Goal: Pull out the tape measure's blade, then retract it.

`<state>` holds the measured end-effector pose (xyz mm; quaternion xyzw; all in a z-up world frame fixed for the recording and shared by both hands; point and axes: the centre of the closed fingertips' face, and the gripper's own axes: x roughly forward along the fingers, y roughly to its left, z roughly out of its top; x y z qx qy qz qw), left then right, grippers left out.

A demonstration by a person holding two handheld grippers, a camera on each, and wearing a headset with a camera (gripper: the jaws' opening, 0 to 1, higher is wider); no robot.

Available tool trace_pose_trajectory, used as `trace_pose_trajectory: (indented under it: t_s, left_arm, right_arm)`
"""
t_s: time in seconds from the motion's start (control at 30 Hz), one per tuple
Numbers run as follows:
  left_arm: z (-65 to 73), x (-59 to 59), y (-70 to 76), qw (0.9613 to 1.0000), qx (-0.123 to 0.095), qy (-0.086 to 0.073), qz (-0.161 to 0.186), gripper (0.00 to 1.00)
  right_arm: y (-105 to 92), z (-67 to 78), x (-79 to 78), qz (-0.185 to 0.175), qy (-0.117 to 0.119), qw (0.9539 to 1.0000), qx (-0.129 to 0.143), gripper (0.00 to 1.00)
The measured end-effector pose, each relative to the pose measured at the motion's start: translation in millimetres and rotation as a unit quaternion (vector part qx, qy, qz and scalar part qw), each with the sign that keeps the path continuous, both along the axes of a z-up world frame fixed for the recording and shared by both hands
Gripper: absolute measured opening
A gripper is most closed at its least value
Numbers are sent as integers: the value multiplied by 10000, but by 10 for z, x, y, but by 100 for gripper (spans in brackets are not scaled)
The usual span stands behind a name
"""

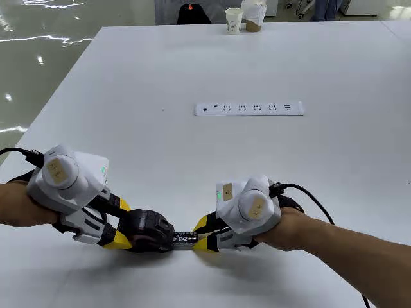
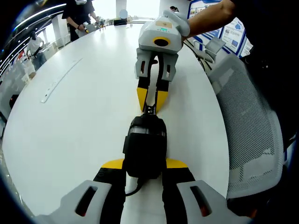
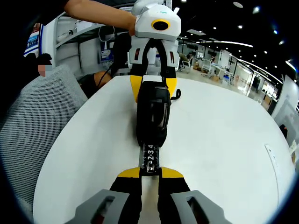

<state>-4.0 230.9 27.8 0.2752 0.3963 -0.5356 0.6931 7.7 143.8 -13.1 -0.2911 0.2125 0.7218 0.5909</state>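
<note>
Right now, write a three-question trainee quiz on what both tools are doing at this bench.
1. True or false: the left tool grips the black tape measure case.
2. Pick one: the right tool is shut on A) a screwdriver, B) the dark numbered blade, C) a sponge.
3. Fill in: beyond both tools, a long flat white ____ lies on the white tabletop.

Key: 1 true; 2 B; 3 power strip.

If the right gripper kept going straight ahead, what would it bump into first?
Probably the black tape measure case, just past the short blade the right gripper pinches; the left gripper holds that case.
</note>
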Motion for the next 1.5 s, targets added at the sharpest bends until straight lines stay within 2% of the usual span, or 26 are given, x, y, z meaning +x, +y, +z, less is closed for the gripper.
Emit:
trace_pose_trajectory:
  t_s: [1.5]
  left_arm:
    - [-26, 0, 18, 9995, 313, -37, -66, 23]
  right_arm:
    - [-538, -23, 83, -234, -4, 9996, -175, 9]
